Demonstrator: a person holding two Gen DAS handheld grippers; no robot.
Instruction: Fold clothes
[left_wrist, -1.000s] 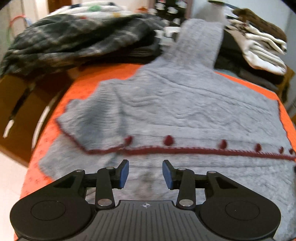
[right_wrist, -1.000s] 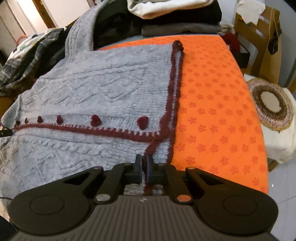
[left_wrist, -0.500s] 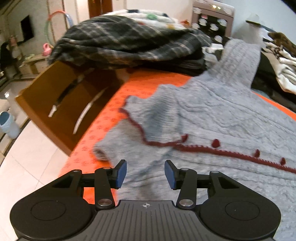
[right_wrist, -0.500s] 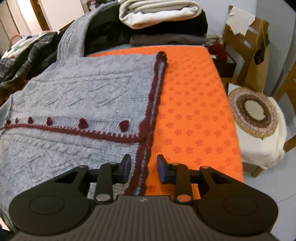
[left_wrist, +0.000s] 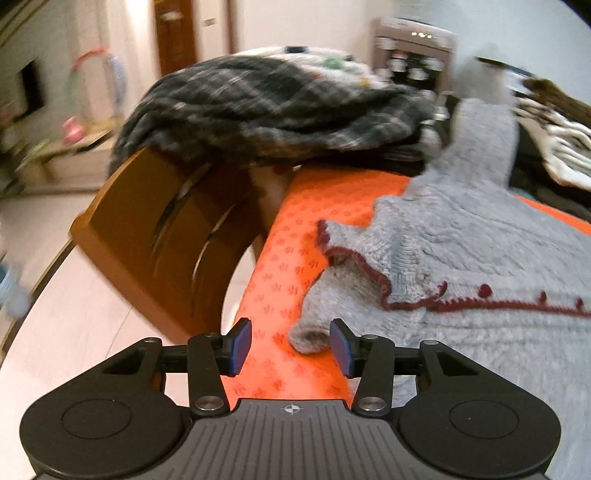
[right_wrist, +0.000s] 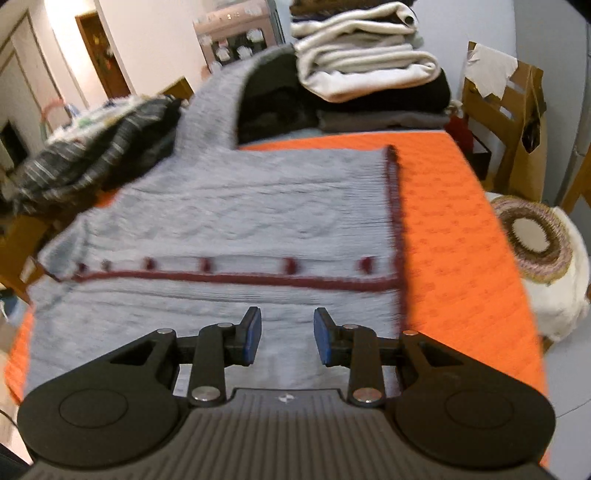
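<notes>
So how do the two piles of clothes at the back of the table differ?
The plaid pile is dark, checked and heaped loosely, spilling past the orange table cover over a wooden chair. The cream stack is pale and plain, folded flat in neat layers on darker folded garments. Both sit beyond the grey cardigan, one at each far corner.
</notes>
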